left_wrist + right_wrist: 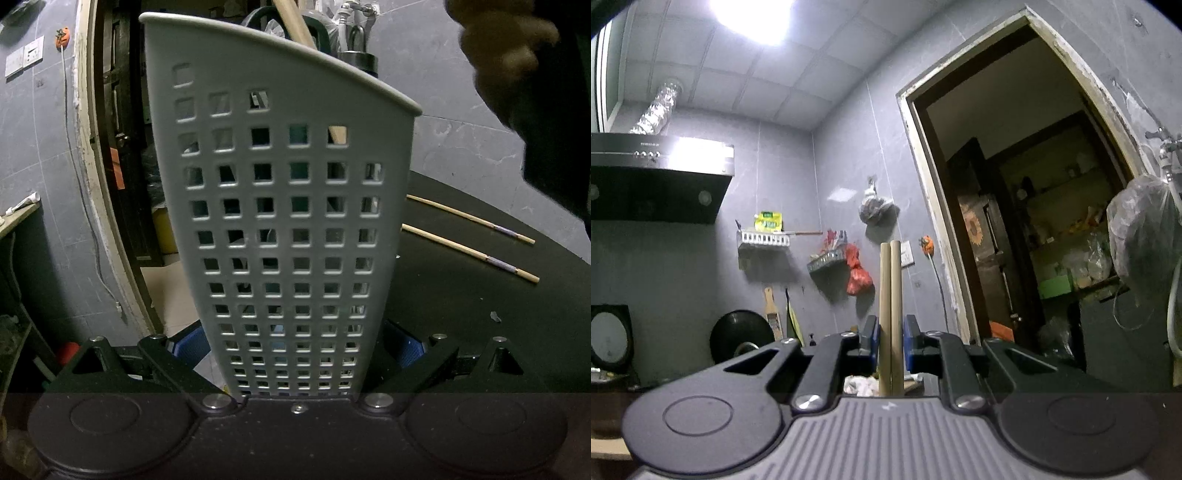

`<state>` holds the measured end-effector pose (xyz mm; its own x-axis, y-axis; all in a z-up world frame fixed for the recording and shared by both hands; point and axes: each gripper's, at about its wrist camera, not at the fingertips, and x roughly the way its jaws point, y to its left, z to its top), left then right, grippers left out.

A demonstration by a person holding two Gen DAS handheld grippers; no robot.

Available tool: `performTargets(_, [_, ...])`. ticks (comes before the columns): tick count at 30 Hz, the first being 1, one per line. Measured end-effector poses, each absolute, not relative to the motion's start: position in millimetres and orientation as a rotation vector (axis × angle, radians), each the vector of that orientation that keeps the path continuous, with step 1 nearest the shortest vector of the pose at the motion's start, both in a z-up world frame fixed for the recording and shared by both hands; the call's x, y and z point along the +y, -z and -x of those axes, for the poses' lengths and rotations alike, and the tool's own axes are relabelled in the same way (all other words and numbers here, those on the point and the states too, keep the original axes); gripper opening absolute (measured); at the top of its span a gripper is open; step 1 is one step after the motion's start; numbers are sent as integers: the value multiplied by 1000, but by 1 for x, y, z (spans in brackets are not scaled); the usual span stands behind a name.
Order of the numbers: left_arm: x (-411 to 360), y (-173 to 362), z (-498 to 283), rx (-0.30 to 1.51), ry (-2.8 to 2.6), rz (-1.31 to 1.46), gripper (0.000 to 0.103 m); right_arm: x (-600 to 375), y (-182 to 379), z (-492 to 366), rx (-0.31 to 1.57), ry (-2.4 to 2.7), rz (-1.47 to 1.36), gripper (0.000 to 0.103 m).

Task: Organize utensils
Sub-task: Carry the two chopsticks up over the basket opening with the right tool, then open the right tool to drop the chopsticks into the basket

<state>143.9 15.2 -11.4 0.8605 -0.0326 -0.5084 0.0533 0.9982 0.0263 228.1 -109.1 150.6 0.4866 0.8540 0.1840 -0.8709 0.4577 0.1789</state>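
Note:
A grey perforated utensil holder (280,206) fills the left wrist view. My left gripper (295,349) is shut on its lower part, with a blue pad against each side. A pale wooden stick (295,22) leans inside the holder and rises above its rim. Two chopsticks (469,236) lie side by side on the dark table (461,314), to the right of the holder. In the right wrist view my right gripper (891,339) is shut on a pair of chopsticks (890,288) that stand upright between its blue pads. A blurred hand (509,48) with a dark sleeve shows at the top right.
A doorway (1034,221) opens into a storeroom with shelves. A range hood (657,177), wall racks (764,238) and hanging bags are on the grey tiled wall. A padlock (358,48) and a tap show behind the holder's rim. Wall sockets (24,55) are at the far left.

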Motion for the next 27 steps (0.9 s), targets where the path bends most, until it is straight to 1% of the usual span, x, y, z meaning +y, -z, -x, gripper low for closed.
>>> performTargets(14, [15,12,-143,533,40,-47,98,-131,-126,-204,-14,-1014,-204,16])
performTargets(17, [15,12,-143,533,41,-46,98,-137,-124,-201,30,-994,-178,19])
performTargets(18, [15,12,-143,533,41,-45,98,-141,-122,-200,48,-988,-173,26])
performTargets(19, [15,11,-143,533,42,-45,98,-145,-122,-199,63,-985,-172,39])
performTargets(22, [14,11,-142,532,40,-48,98,-161,-122,-193,91,-966,-170,54])
performTargets(23, [14,11,-142,533,40,-49,98,-167,-123,-190,94,-959,-166,57])
performTargets(25, [14,11,-142,533,41,-48,98,-180,-126,-185,88,-930,-159,72])
performTargets(26, [13,11,-142,533,40,-48,98,-187,-128,-183,82,-908,-153,75])
performTargets(27, [13,11,-142,533,40,-48,98,-193,-129,-182,81,-882,-148,81])
